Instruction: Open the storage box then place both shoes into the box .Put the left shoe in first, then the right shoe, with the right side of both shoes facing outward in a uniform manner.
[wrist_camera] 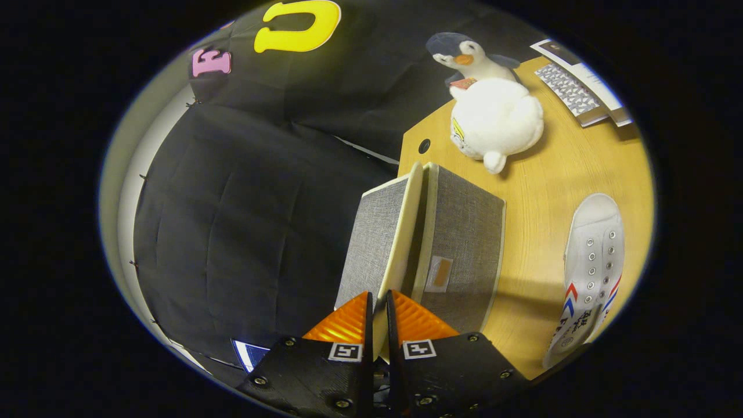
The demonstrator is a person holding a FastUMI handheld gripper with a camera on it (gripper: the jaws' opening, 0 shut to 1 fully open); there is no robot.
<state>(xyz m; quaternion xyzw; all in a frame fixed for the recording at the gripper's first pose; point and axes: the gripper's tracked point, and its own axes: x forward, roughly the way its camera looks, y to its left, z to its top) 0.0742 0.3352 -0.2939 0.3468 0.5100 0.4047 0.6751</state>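
- Hand-held gripper: fingers nearly closed, pinching the thin cream edge of the lid of the grey fabric storage box; both fingers press on it, one per side.
- Lid is swung up, standing roughly edge-on to the camera; its grey fabric outer face turns toward the black cloth wall, cream lining toward the box.
- Box sits at the edge of the light wooden table; a dark gap shows betw. lid and box body, inside can't be made out.
- Small pale tag w/ an orange patch on the box side; too small to tell more.
- White canvas lace-up shoe w/ red and blue stripes lies on the table, apart from the box; its heel end is cut off, so can't tell left or right.
- Plush penguin, white belly, dark head, orange beak, beyond the box, lying on the table.
- Open book or booklet w/ patterned page at the far corner, partly cut off.
- Small dark round hole in the tabletop near the penguin.
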